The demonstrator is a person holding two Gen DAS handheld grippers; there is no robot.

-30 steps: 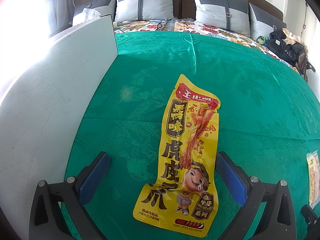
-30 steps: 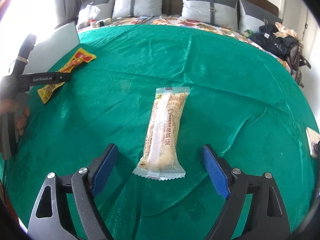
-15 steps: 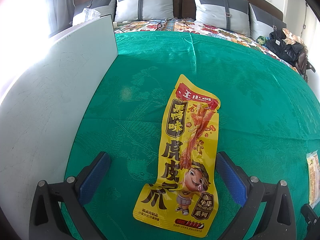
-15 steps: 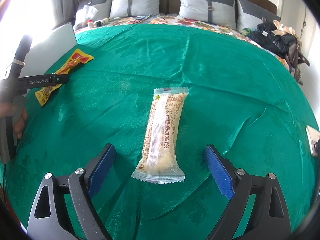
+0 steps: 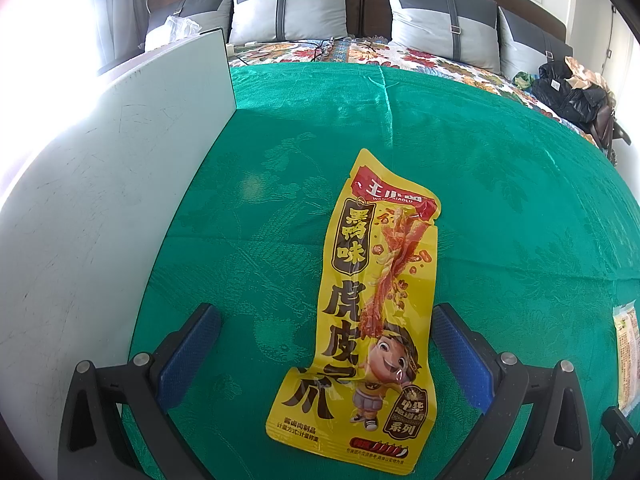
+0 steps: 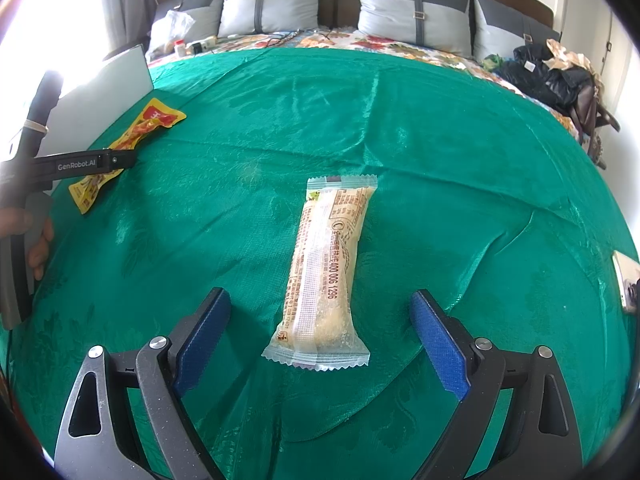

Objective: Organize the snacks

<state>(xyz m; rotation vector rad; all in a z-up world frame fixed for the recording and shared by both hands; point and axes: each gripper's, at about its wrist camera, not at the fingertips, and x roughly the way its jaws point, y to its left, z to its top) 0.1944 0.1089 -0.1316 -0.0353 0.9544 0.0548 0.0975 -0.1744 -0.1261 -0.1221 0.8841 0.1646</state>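
A long yellow snack packet (image 5: pixel 368 312) with a cartoon figure lies flat on the green cloth (image 5: pixel 500 200). My left gripper (image 5: pixel 323 312) is open, its blue pads on either side of the packet's lower half without touching it. In the right wrist view a clear beige snack pack (image 6: pixel 324 272) lies lengthwise on the cloth. My right gripper (image 6: pixel 320 294) is open wide around its near end, pads apart from it. The yellow packet (image 6: pixel 132 136) shows again far left, partly behind the left gripper's finger (image 6: pixel 80 164).
A white board (image 5: pixel 100 200) stands along the cloth's left side, close to the yellow packet. Another pack (image 5: pixel 626 360) peeks in at the right edge. A hand (image 6: pixel 38 240) grips the left tool. Pillows (image 6: pixel 272 4) and dark bags (image 6: pixel 552 76) lie beyond the cloth.
The right gripper's jaws have spread slightly wider around the beige pack. The left gripper and the yellow packet have not moved.
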